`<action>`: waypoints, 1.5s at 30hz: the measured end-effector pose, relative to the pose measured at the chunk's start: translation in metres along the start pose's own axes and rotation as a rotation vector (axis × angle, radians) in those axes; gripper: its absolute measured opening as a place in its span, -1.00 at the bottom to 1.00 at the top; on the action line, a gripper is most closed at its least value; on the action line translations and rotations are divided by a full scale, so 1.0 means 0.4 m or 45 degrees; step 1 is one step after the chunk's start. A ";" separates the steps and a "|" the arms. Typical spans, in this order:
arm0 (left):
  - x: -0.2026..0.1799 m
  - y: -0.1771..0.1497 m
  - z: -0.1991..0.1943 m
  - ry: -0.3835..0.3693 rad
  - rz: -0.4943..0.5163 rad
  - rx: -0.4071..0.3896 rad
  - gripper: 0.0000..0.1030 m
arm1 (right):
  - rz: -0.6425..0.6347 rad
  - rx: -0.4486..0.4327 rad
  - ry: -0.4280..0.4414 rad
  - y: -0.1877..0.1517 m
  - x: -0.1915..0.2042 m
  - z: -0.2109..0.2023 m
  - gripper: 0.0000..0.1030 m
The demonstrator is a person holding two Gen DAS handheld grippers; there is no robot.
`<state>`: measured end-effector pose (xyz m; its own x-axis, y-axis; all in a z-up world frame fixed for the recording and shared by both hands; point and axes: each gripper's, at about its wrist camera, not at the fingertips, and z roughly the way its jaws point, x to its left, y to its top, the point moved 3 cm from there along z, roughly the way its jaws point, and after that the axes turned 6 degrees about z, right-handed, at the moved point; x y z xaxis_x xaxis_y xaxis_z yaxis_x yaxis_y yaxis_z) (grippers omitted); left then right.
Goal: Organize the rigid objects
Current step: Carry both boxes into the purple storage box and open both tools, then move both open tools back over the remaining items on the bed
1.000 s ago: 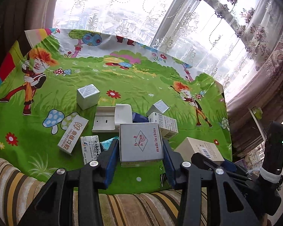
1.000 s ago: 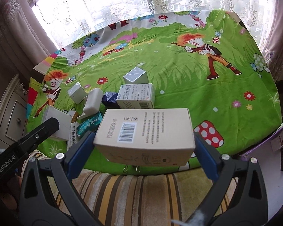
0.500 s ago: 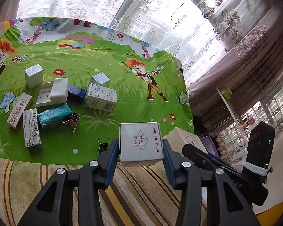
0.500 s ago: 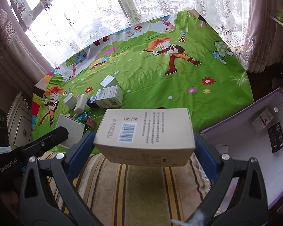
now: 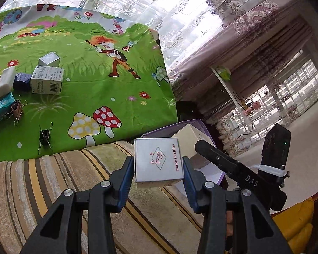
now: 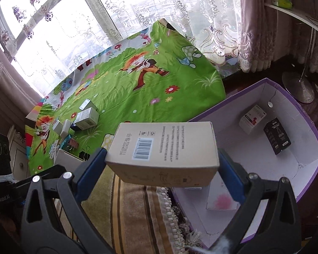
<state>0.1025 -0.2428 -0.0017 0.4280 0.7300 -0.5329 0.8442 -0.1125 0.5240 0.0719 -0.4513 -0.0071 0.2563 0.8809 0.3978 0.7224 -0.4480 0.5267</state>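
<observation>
A small silver-grey box (image 5: 158, 162), printed in red with "made in china", is clamped between the blue pads of the left gripper (image 5: 158, 169) and is held in the air above a striped rug (image 5: 53, 182). A larger tan carton (image 6: 162, 151) with a barcode is gripped at both ends by the right gripper (image 6: 161, 165), whose jaws are spread wide around it; it is carried over the near left edge of a purple bin (image 6: 307, 114) with a white inside. In the left wrist view the tan carton and the right gripper are seen just to the right of the silver box, with a purple edge of the bin behind them. Two packets are seen lying on the bin's floor towards its far right: a white packet (image 6: 252, 119) and, just to its right, a black packet (image 6: 277, 135). To the left, a green cartoon cloth (image 5: 91, 80) is spread beside the rug, and further items are left on it: a white box with a barcode (image 5: 47, 80), a silver cube (image 5: 49, 59) just behind it, a dark blue box (image 5: 22, 80) touching its left side, a copper binder clip (image 5: 16, 109) and a black binder clip (image 5: 45, 136) nearer the rug. Lace curtains (image 6: 137, 6) are hung across the bright windows beyond the cloth.
</observation>
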 end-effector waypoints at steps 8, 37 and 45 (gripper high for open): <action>-0.090 -0.024 0.031 -0.121 0.158 0.068 -0.09 | 0.089 -0.071 -0.054 0.016 -0.077 -0.052 0.96; -0.078 -0.022 0.010 -0.116 0.133 0.039 0.14 | 0.056 -0.031 -0.017 -0.003 -0.029 -0.036 0.97; -0.004 0.018 -0.086 0.027 0.099 -0.074 0.14 | -0.068 -0.004 0.016 -0.014 0.067 -0.030 0.97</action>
<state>0.0969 -0.2216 0.0256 0.4841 0.7348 -0.4750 0.7883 -0.1307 0.6012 0.0671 -0.4272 0.0096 0.2094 0.9017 0.3782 0.7329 -0.4008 0.5497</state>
